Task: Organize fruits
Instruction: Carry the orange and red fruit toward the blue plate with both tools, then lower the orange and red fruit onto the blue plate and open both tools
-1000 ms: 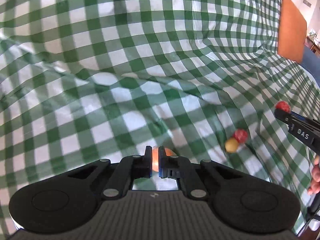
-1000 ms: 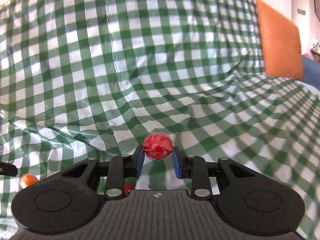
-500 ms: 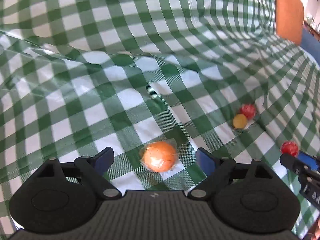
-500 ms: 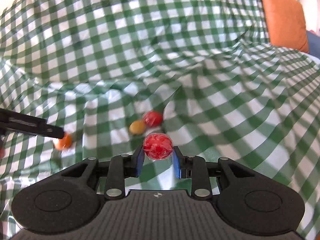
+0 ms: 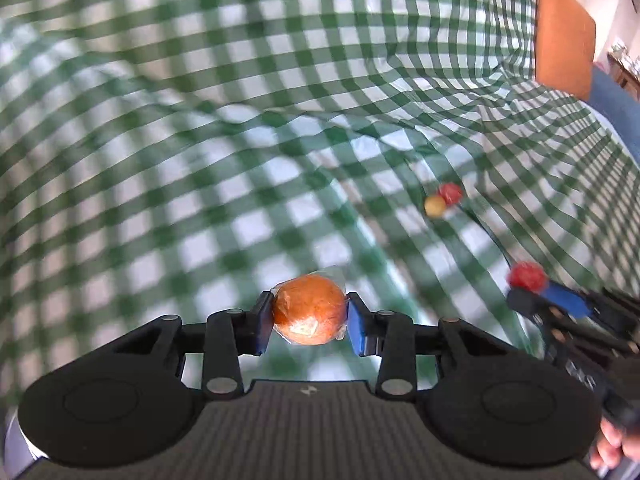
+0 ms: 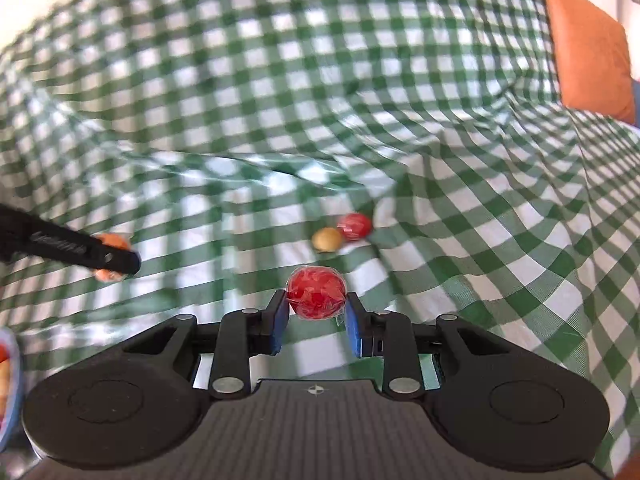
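Seemingly, wrinkled cloth [image 6: 480, 208] surrounds both held fruits.

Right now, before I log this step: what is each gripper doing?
Left gripper: jaws closing, pads already on the wrapped orange fruit.
Right gripper: shut on the wrapped red fruit.

bright daylight, motion blur, fisheye-bent edges
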